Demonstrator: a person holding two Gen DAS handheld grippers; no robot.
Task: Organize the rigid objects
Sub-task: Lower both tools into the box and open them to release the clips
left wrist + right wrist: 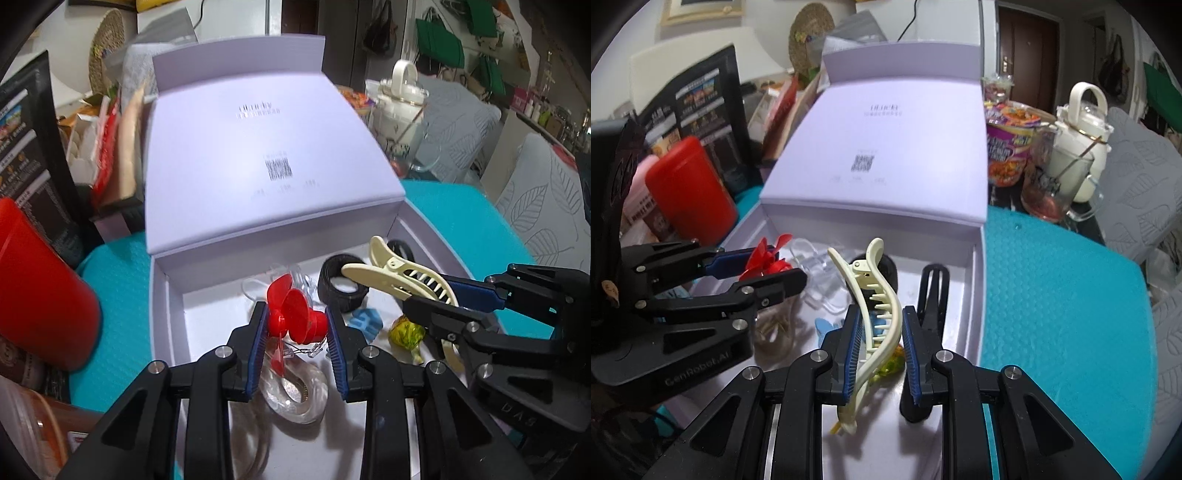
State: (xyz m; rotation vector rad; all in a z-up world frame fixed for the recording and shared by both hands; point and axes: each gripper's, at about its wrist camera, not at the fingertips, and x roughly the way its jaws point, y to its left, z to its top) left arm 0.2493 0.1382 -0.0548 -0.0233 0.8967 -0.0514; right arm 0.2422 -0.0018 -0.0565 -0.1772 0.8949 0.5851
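Note:
An open lilac box (166, 295) (975, 280) sits on a teal mat, its lid (266, 155) (886, 147) leaning back. My left gripper (297, 325) is shut on a small red fan propeller (291, 314), held over the box; it also shows in the right wrist view (764, 262). My right gripper (877, 339) is shut on a cream hair claw clip (879, 306), also held over the box; the clip also shows in the left wrist view (399, 273).
In the box lie a black ring (343, 284), a clear tape roll (295, 391), a blue piece (365, 321), a yellow-green wrapped sweet (406, 332), a black clip (932, 295) and clear plastic (820, 273). A red canister (690, 192), noodle cup (1012, 147) and kettle (1082, 122) stand around.

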